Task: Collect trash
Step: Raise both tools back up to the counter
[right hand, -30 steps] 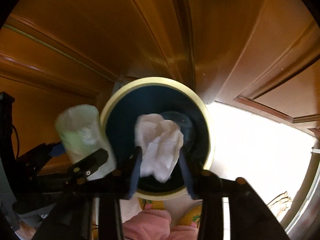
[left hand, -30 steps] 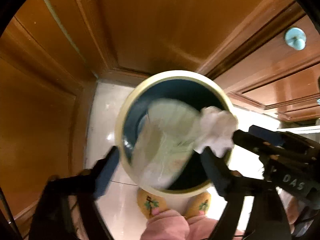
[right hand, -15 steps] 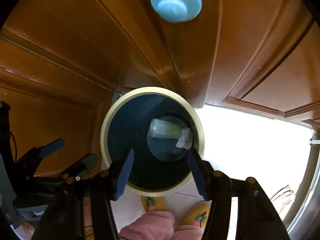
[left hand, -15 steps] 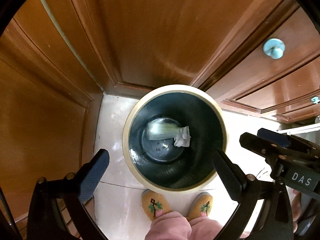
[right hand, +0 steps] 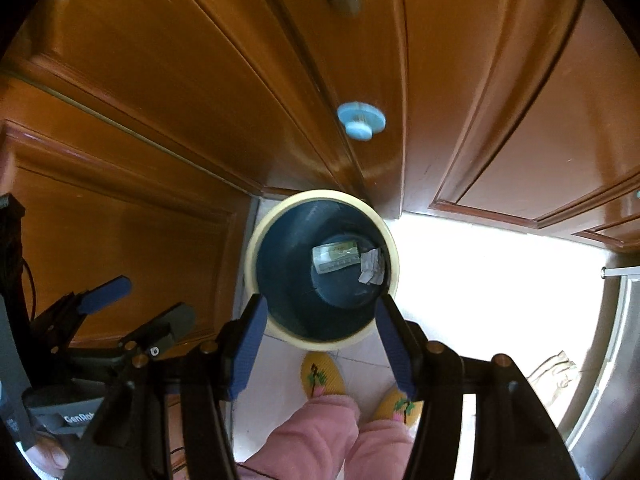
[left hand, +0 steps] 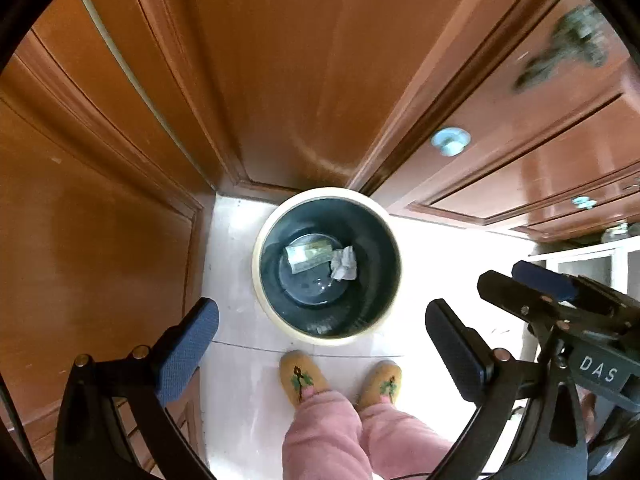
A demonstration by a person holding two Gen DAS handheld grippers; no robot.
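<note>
A round trash bin [left hand: 272,312] with a cream rim and dark blue inside stands on the pale tiled floor in a corner of wooden cabinets; it also shows in the right wrist view [right hand: 250,248]. At its bottom lie a clear plastic cup [left hand: 308,255] [right hand: 335,257] on its side and a crumpled white tissue [left hand: 343,263] [right hand: 371,267]. My left gripper [left hand: 322,344] is open and empty, high above the bin. My right gripper [right hand: 320,344] is open and empty above the bin too. The right gripper also shows in the left wrist view [left hand: 540,292], at the right.
Brown wooden cabinet doors [left hand: 300,80] with pale blue knobs [left hand: 450,140] [right hand: 361,120] surround the bin. The person's feet in yellow slippers [left hand: 298,376] and pink trousers [left hand: 328,436] stand just in front of it. Bright floor [right hand: 480,280] lies to the right.
Both grippers opened and dropped the cup and the tissue into the bin. Both grippers have since risen well above it.
</note>
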